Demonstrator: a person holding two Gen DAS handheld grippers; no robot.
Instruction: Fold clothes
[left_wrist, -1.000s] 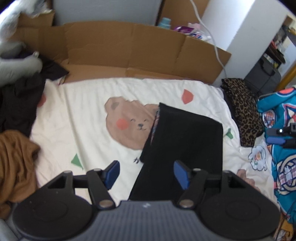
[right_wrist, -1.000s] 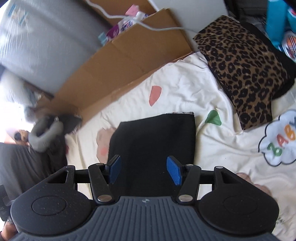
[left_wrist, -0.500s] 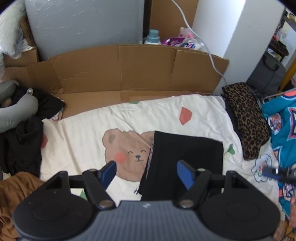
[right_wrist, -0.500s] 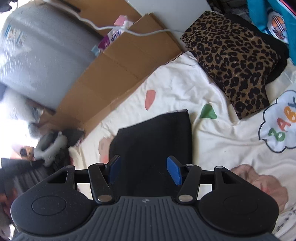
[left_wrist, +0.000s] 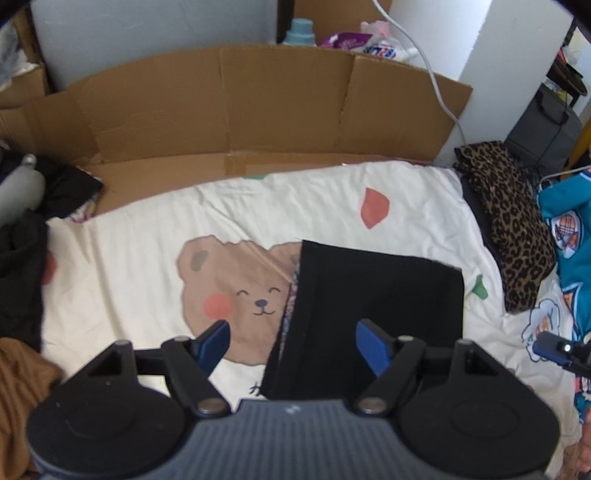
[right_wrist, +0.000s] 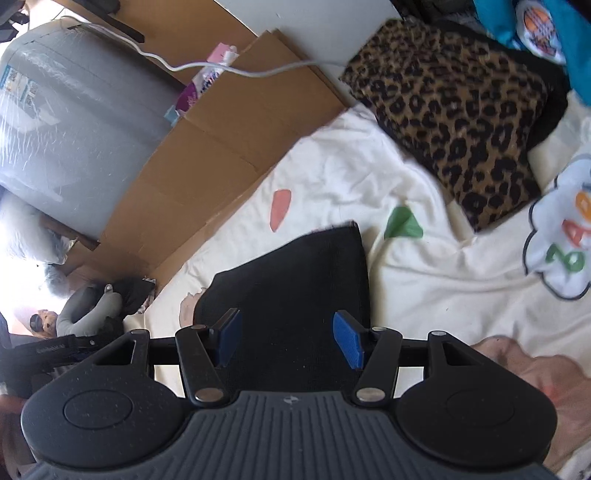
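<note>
With the black garment (left_wrist: 373, 317) lying folded at centre frame on the bear-print sheet (left_wrist: 147, 236), the left gripper (left_wrist: 291, 341) and right gripper (right_wrist: 284, 338), both spread and empty, should descend squarely onto its near edge.

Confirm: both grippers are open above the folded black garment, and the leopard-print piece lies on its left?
Not quite. In the left wrist view the leopard-print piece lies right of the folded black garment. The left gripper and right gripper are open above it.
</note>
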